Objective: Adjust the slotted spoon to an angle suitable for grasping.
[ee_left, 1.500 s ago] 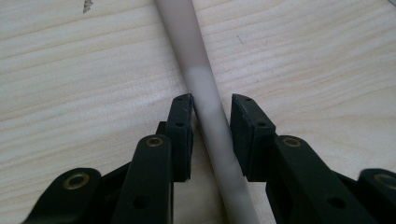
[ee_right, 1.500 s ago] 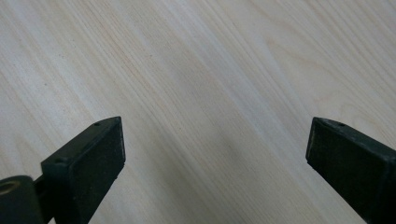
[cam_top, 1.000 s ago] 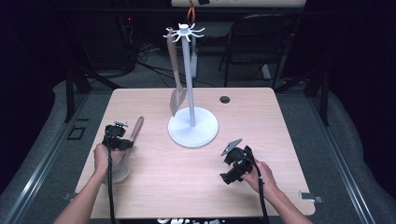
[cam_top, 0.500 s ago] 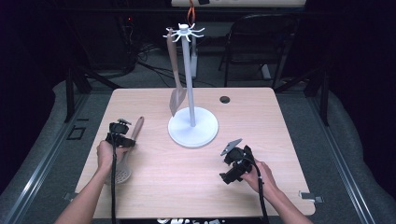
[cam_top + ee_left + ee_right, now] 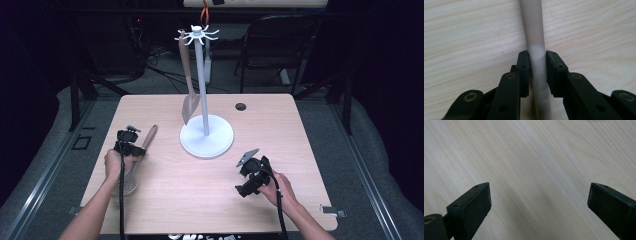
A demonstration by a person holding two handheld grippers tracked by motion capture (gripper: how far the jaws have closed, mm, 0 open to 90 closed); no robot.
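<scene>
Gripping the pale handle of a slotted spoon [image 5: 134, 170], the left tongs [image 5: 537, 65] have just been closing on it, pads pressed to either side. It lies flat on the wooden bench [image 5: 300, 130], left of the white utensil stand [image 5: 206, 136]. Nearby, the right tongs [image 5: 539, 197] hang wide apart over bare wood.

A black chair [image 5: 280, 45] stands behind the table on grey floor [image 5: 360, 145].

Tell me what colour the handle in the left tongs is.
The handle is pale beige, clearest in the left gripper view.
</scene>
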